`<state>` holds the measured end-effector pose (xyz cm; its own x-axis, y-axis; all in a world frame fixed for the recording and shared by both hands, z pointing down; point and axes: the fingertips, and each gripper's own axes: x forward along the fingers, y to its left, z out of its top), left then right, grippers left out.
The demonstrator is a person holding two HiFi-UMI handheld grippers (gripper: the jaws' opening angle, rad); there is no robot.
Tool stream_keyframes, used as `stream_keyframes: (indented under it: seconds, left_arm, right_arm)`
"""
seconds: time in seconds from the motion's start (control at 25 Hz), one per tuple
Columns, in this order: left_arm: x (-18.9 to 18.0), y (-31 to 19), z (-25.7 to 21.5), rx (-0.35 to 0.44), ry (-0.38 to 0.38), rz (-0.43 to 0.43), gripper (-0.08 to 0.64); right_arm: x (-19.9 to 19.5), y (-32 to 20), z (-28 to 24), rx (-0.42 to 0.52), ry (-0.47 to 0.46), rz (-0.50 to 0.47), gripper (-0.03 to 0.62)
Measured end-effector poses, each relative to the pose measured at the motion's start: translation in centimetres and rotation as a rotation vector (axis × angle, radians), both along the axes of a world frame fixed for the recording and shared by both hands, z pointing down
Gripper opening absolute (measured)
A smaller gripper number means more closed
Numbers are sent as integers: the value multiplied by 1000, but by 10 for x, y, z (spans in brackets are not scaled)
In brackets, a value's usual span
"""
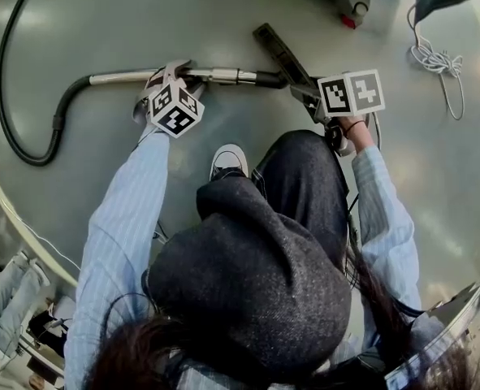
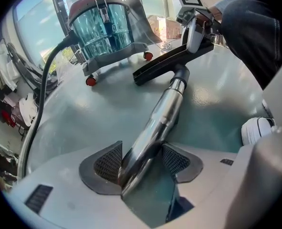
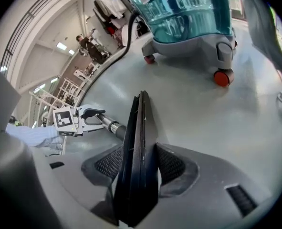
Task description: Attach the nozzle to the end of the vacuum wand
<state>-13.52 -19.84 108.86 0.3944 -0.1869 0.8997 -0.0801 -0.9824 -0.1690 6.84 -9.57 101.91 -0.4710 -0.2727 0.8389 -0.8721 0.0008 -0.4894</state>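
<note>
A chrome vacuum wand [image 1: 223, 75] lies on the grey floor, with a black hose [image 1: 12, 96] at its left end. My left gripper [image 1: 179, 75] is shut on the wand [image 2: 167, 113], which runs slantwise between its jaws [image 2: 141, 163] and touches both pads. The flat black nozzle [image 1: 280, 51] sits at the wand's right end, its neck [image 2: 179, 73] meeting the tube. My right gripper [image 1: 317, 104] is shut on the nozzle [image 3: 138, 142], which stands on edge between both pads [image 3: 136, 163]. Beyond it the left gripper [image 3: 90, 114] shows on the wand [image 3: 113, 126].
The teal canister vacuum [image 2: 102, 27] on red wheels stands beyond the nozzle [image 3: 188, 13]. A white coiled cable [image 1: 438, 63] lies at the far right. The person's white shoe [image 1: 227, 161] and bent knee are close below the wand. Racks and clutter line the left edge.
</note>
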Motion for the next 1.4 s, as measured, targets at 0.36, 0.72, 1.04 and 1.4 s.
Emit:
stream_keyframes:
  seconds: [0.36, 0.72, 1.04, 1.4]
  left_arm:
    - [-2, -1, -3, 18, 37, 46, 244]
    - [-9, 9, -27, 13, 144, -53, 244]
    - [4, 6, -84, -31, 300, -193, 241]
    - [28, 33, -160, -45, 450, -213, 85]
  right_arm:
    - [-8, 6, 0, 50, -72, 43, 224]
    - [2, 16, -18, 180, 65, -15, 242]
    - [15, -18, -74, 386, 97, -13, 241]
    - [-20, -29, -103, 479, 66, -66, 232]
